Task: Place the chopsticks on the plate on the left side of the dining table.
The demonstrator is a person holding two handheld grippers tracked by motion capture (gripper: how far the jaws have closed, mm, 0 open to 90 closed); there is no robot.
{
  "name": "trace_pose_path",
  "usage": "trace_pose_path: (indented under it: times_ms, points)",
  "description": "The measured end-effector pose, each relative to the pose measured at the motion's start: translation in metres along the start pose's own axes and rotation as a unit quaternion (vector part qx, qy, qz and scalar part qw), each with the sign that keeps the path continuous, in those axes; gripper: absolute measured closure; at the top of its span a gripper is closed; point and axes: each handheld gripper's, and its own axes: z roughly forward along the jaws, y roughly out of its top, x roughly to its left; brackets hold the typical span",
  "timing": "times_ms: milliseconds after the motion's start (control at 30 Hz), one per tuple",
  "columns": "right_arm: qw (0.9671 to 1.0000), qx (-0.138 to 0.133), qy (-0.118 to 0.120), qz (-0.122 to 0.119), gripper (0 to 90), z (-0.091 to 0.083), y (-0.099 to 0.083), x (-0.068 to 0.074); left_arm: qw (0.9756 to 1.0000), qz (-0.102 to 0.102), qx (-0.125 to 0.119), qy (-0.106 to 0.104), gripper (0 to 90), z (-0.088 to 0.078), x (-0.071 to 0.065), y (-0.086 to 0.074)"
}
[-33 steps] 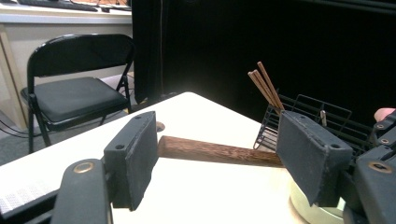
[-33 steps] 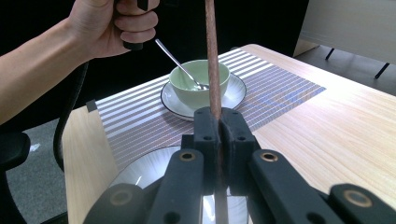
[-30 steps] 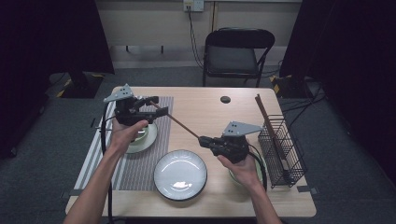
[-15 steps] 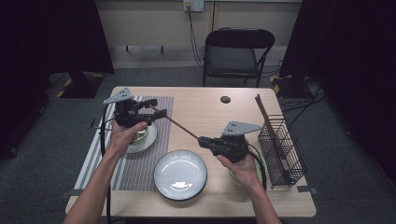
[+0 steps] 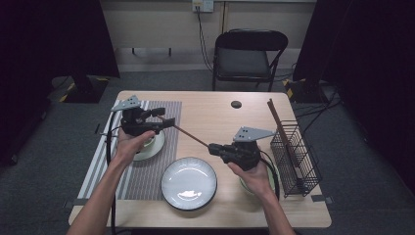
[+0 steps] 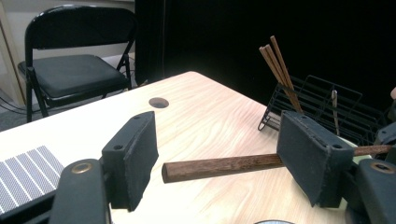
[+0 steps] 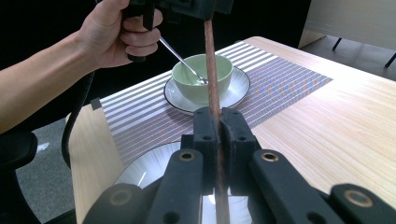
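Clamped a chopstick (image 7: 211,60) between the right hand-held gripper (image 7: 217,135); beyond, a bowl (image 7: 202,77) with spoon (image 7: 180,58) on a saucer (image 7: 208,95), striped mat (image 7: 280,77).

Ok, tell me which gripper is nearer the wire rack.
Right. The right gripper, shut on a chopstick, sits just left of the wire rack. The left gripper is across the table, above the bowl.

no readable text, no labels, no brands, no numbers, no signs anywhere
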Motion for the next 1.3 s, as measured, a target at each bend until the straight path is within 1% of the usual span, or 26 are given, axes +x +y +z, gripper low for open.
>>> trace_pose_path:
  times_ms: [67,100,167,233,333,367,500,600,700,800,867,1100,1167,1233,1300]
  points:
    - [1.0000,-0.004,0.000,0.001,85.9,-0.001,0.001,-0.001,0.9999,0.008,0.013,0.004,28.8,0.001,0.000,-0.002]
    - [1.0000,-0.008,0.000,0.001,85.8,-0.002,0.001,-0.001,0.9999,0.009,0.013,0.007,28.9,0.002,0.000,-0.004]
    - [1.0000,-0.005,-0.003,-0.002,85.9,-0.002,0.002,-0.002,0.9999,0.005,0.007,0.006,30.3,0.003,0.000,-0.006]
    - [1.0000,-0.004,-0.003,0.000,85.8,-0.002,0.001,-0.002,0.9999,0.005,0.014,0.002,30.3,0.004,0.000,-0.006]
    - [1.0000,-0.004,-0.003,0.000,85.8,-0.003,0.001,-0.002,0.9998,0.012,0.015,0.003,30.2,0.004,-0.001,-0.007]
    - [1.0000,-0.003,-0.002,0.001,85.8,-0.004,0.001,-0.002,0.9999,0.012,0.012,0.003,30.2,0.004,-0.002,-0.007]
    - [1.0000,-0.004,-0.004,0.003,85.8,-0.003,0.000,-0.004,0.9995,0.029,0.007,-0.009,30.2,0.003,-0.009,-0.004]
    - [1.0000,0.002,-0.005,0.006,85.8,-0.001,-0.001,-0.004,0.9984,0.050,0.013,-0.021,30.1,0.005,-0.016,-0.004]
    - [1.0000,0.000,-0.005,0.006,85.9,-0.001,-0.001,-0.005,0.9973,0.063,0.018,-0.032,30.1,0.009,-0.021,-0.006]
    - [1.0000,0.000,-0.007,0.005,85.8,-0.002,0.000,-0.004,0.9965,0.070,0.026,-0.036,28.6,0.013,-0.023,-0.010]
    - [1.0000,0.000,-0.008,0.005,85.9,-0.003,0.000,-0.004,0.9958,0.080,0.028,-0.035,28.2,0.015,-0.023,-0.012]
    - [0.9999,0.003,-0.009,0.005,85.8,-0.004,0.001,-0.003,0.9938,0.094,0.045,-0.039,27.4,0.017,-0.026,-0.019]
    - [0.9999,0.005,-0.009,0.006,85.9,-0.003,0.002,-0.002,0.9929,0.102,0.046,-0.040,26.6,0.018,-0.027,-0.021]
    - [0.9999,0.007,-0.009,0.006,85.9,-0.003,0.003,-0.002,0.9919,0.108,0.051,-0.044,26.1,0.019,-0.029,-0.022]
    - [0.9999,0.006,-0.008,0.009,85.9,-0.003,0.004,-0.003,0.9911,0.113,0.050,-0.050,25.4,0.021,-0.031,-0.023]
